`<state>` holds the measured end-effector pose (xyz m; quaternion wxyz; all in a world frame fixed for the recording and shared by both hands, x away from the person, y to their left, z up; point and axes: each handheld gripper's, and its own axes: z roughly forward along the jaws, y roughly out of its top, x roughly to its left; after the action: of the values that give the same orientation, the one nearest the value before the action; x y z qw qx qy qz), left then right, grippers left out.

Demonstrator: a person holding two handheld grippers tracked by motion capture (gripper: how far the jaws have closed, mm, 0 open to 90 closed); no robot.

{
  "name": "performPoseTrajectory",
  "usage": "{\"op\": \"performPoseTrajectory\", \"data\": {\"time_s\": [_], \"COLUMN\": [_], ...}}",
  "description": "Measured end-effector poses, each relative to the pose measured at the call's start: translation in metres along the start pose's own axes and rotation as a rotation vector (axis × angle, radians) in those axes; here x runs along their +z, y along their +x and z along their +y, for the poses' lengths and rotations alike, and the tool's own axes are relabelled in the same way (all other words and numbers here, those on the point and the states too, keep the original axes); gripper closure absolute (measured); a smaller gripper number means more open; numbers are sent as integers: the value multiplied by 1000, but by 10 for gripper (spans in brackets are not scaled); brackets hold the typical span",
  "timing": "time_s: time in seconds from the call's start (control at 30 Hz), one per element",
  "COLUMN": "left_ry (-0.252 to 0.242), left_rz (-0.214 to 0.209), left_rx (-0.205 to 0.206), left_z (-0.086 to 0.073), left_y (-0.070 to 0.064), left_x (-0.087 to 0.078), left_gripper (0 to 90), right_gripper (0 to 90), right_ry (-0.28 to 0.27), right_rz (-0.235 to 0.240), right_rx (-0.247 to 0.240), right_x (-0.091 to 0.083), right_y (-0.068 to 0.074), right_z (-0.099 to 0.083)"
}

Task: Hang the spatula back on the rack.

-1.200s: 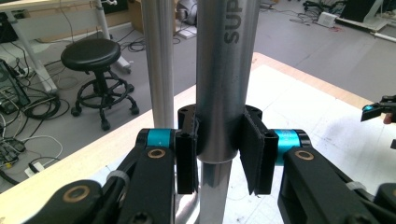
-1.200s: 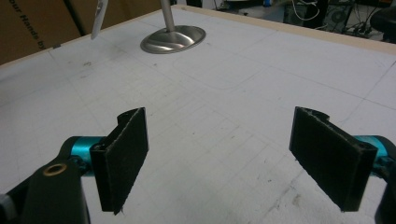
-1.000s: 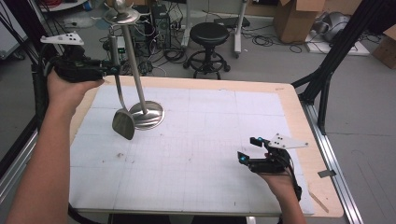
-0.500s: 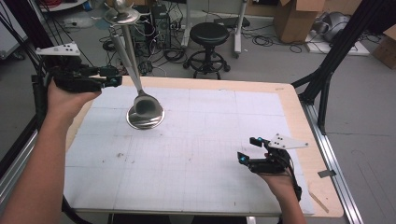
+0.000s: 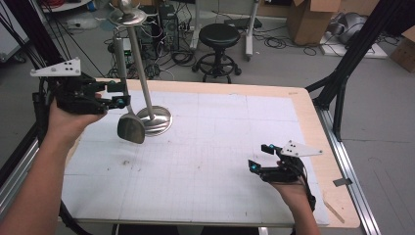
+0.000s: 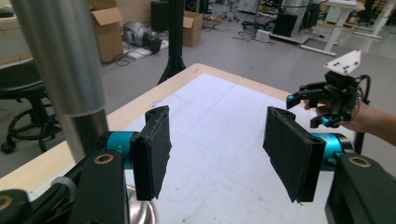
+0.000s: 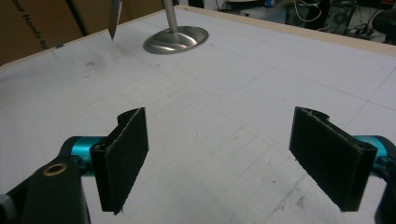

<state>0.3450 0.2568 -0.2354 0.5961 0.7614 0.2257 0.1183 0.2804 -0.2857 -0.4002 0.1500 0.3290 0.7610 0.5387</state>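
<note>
Tools [image 5: 116, 95] [image 5: 259, 157] hover over white gridded table [image 5: 220, 147]; stool [image 5: 219, 36] behind.

Spatula [image 5: 131, 128] handle top cut off by the frame in the left gripper view; in the right gripper view only its blade tip [image 7: 113, 18] shows. Stand [image 5: 154, 120] top cropped in high view; whether the spatula hangs from it, can't tell.

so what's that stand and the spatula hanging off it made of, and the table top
Stand: looks like polished metal, probably steel; its round base mirrors the light and the pole has a brushed silver sheen. Spatula: also seems metal, with a duller grey blade. Table: pale wood-like rim, likely plywood, under a matte white gridded sheet with scuffs, maybe paper or plastic.
</note>
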Motion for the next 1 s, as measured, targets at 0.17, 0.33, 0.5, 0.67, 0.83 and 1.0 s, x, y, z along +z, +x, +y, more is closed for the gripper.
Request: {"op": "performPoseTrajectory", "data": {"time_s": [0.17,0.33,0.5,0.67,0.83,1.0], "left_ry": [-26,-57,-89,-75,-88,-58], "left_rz": [-24,-35,-53,-58,-65,-62], "left_rx": [6,-19,-40,-41,-32,-25], "left_z": [-17,-37,-62,-82,-98,-112], "left_y": [-8,-11,-16,-25,-36,-44], "left_x": [-3,-4,-10,-6,2,6], "left_gripper": [380,357,326,286,281,249], "right_gripper": [186,186,186,186,186,186], "right_ry": [2,6,1,9,11,14], "right_rz": [1,3,2,5,5,6], "right_rx": [-1,2,-1,0,-2,-4], "right_x": [1,1,1,3,4,4], "right_y": [1,1,0,1,2,2], "right_z": [0,0,0,-1,0,-1]}}
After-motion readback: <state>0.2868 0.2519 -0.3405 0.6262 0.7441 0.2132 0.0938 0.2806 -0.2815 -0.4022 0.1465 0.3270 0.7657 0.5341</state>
